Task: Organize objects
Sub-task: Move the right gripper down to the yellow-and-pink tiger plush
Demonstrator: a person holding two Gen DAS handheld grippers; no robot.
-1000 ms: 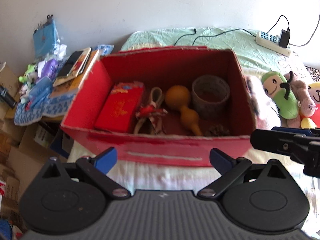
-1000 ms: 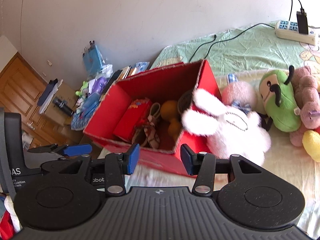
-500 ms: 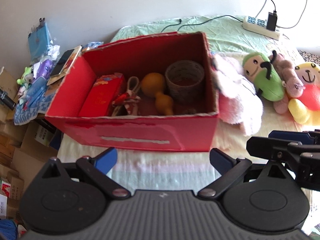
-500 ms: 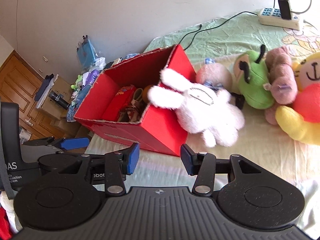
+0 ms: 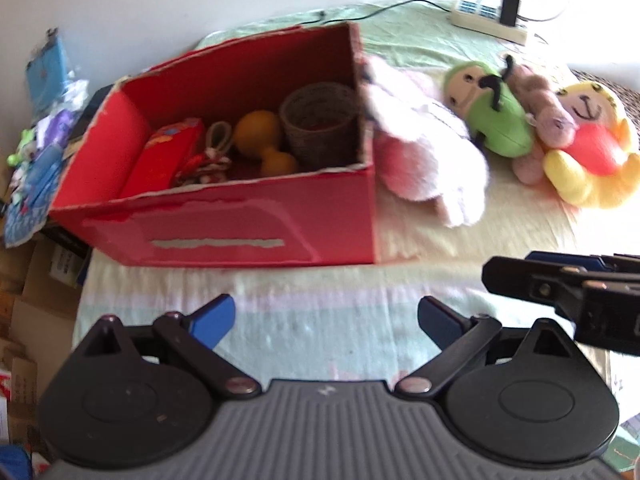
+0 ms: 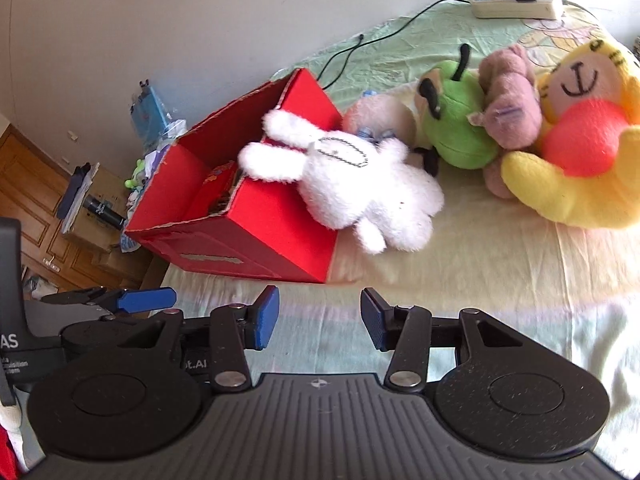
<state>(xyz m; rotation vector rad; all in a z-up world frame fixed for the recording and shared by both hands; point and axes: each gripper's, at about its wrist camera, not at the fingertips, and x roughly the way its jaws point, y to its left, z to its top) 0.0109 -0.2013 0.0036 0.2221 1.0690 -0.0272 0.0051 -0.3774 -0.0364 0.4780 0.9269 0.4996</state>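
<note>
A red cardboard box (image 5: 224, 216) (image 6: 260, 240) stands on the bed, holding a red packet (image 5: 166, 156), an orange gourd (image 5: 264, 144) and a woven cup (image 5: 320, 124). A white plush rabbit (image 6: 348, 184) (image 5: 424, 148) leans on the box's right wall. Beside it lie a green plush (image 6: 456, 124) (image 5: 492, 116), a mauve plush (image 6: 508, 100) and a yellow plush (image 6: 580, 136) (image 5: 592, 148). My left gripper (image 5: 326, 316) hangs open before the box, empty. My right gripper (image 6: 318, 316) is open and empty, short of the rabbit.
A white power strip (image 6: 516, 4) with cables lies at the bed's far end by the wall. Left of the bed are stacked books, bags and cardboard cartons (image 5: 36, 152), and wooden cabinets (image 6: 36, 200). Bare sheet (image 6: 480, 280) lies in front of the plush toys.
Both grippers have pulled back and swung right: the box has slid left in both views and the plush toys have come further into view. Both stayed open and empty.
</note>
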